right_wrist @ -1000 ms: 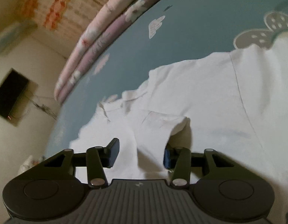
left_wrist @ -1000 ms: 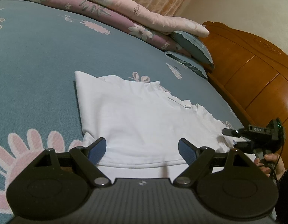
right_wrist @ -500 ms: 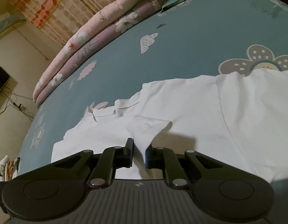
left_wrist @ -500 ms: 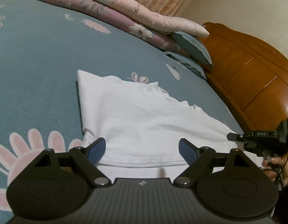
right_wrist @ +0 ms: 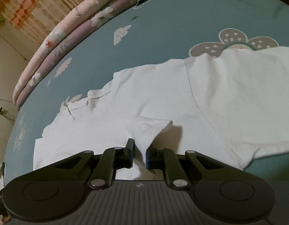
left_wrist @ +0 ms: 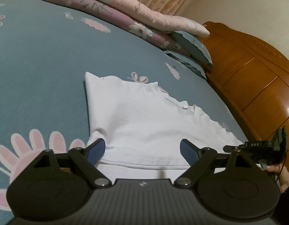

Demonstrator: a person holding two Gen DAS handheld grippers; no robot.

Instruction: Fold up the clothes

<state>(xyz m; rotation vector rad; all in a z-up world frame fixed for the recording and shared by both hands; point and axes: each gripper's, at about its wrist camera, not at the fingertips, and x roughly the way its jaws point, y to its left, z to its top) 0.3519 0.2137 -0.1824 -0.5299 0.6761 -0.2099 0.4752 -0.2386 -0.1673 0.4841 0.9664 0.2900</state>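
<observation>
A white shirt (left_wrist: 144, 116) lies spread on the blue flowered bedsheet (left_wrist: 41, 56). My left gripper (left_wrist: 142, 150) is open, its fingers straddling the shirt's near hem, holding nothing. In the right wrist view the shirt (right_wrist: 219, 93) lies flat, and my right gripper (right_wrist: 139, 155) is shut on a raised fold of its near edge. The right gripper also shows in the left wrist view (left_wrist: 256, 148), at the shirt's right end.
Folded pink and purple quilts (left_wrist: 116, 13) and blue pillows (left_wrist: 193, 46) lie along the far side of the bed. A wooden headboard (left_wrist: 253, 71) stands at the right. Curtains (right_wrist: 26, 9) hang behind the bed.
My right gripper has closed from open onto a fold of the shirt's near edge and lifted it slightly. The left gripper has stayed open over the hem.
</observation>
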